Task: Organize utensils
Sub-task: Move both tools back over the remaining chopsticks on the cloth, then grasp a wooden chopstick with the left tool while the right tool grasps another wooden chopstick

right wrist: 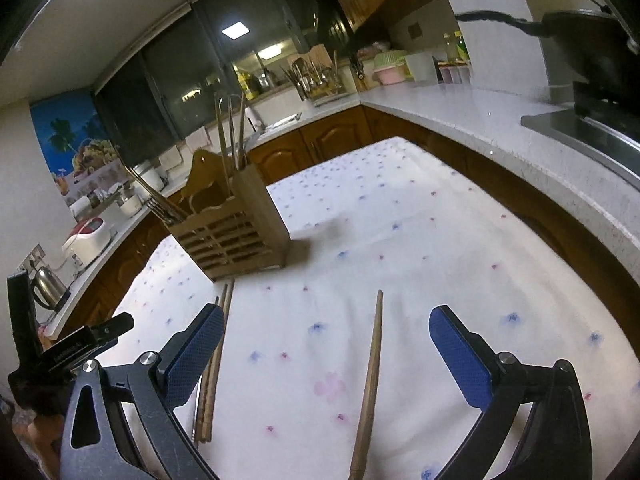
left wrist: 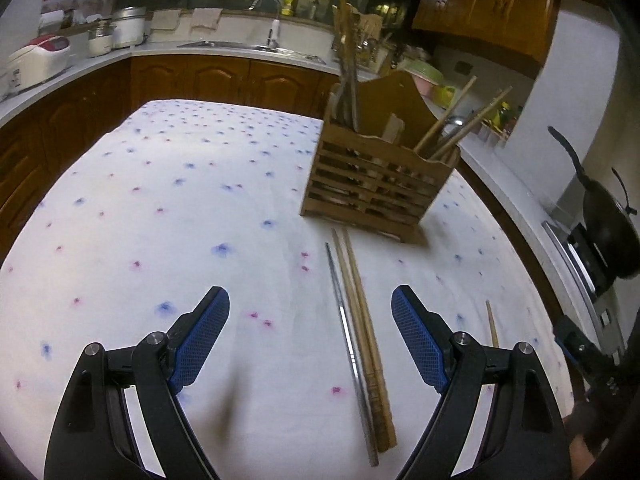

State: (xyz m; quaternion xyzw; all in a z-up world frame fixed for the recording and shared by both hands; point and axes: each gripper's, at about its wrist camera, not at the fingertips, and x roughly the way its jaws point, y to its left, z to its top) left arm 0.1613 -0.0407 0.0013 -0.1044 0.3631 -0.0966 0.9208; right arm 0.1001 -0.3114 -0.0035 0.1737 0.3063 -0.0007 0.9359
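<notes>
A slatted wooden utensil holder (left wrist: 376, 176) (right wrist: 236, 228) stands on the flowered tablecloth with chopsticks and metal utensils upright in it. In front of it lie two wooden chopsticks (left wrist: 362, 332) (right wrist: 214, 364) side by side with a metal chopstick (left wrist: 348, 344). A single wooden chopstick (right wrist: 370, 384) (left wrist: 492, 324) lies apart to their right. My left gripper (left wrist: 310, 340) is open above the cloth, with the group of three nearer its right finger. My right gripper (right wrist: 326, 360) is open, with the single chopstick between its fingers, untouched.
The white tablecloth (left wrist: 160, 220) covers a table ringed by wooden cabinets and a pale countertop (right wrist: 500, 120). A black pan (left wrist: 608, 216) sits on a stove at the right. Rice cookers (left wrist: 40, 60) and a kettle (right wrist: 48, 288) stand on the left counter.
</notes>
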